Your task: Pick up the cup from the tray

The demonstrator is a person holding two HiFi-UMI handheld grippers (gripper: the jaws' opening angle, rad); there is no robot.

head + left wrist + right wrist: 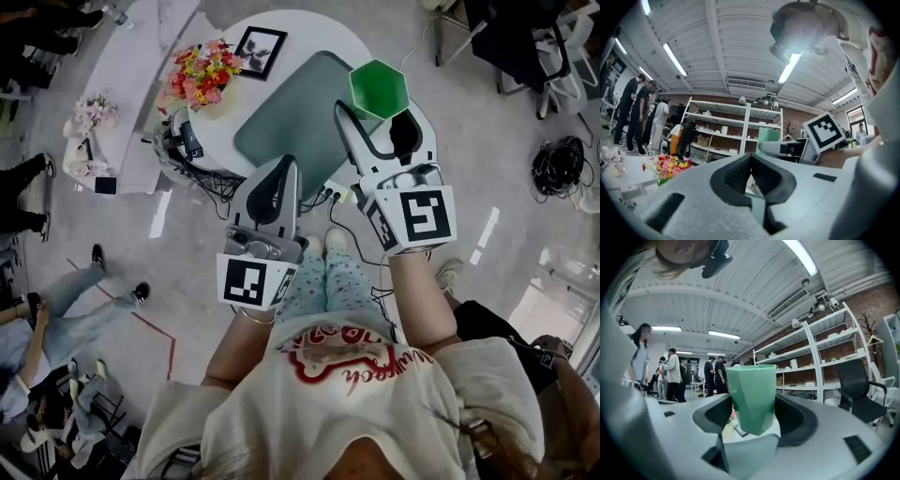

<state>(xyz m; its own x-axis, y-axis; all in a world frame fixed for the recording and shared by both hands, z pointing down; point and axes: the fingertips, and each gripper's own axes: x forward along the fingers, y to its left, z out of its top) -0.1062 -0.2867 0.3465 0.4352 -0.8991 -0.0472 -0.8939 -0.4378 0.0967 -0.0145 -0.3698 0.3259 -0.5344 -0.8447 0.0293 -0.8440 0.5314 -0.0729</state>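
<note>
A green faceted cup (378, 89) hangs over the right corner of the grey-green tray (286, 122) on the round white table (309, 26). My right gripper (378, 112) is shut on the cup, one pad against each side. In the right gripper view the cup (752, 394) stands upright between the dark pads (718, 413), its base lifted off the table. My left gripper (284, 167) is shut and holds nothing, its tips over the tray's near edge. In the left gripper view its tips (750, 161) meet, with a sliver of tray below them.
A bunch of flowers (199, 75) and a black picture frame (260, 52) stand at the table's far left. Cables and a power strip (328, 195) lie on the floor by the table's near side. A second white table (131, 66) stands to the left, and people stand at the far left.
</note>
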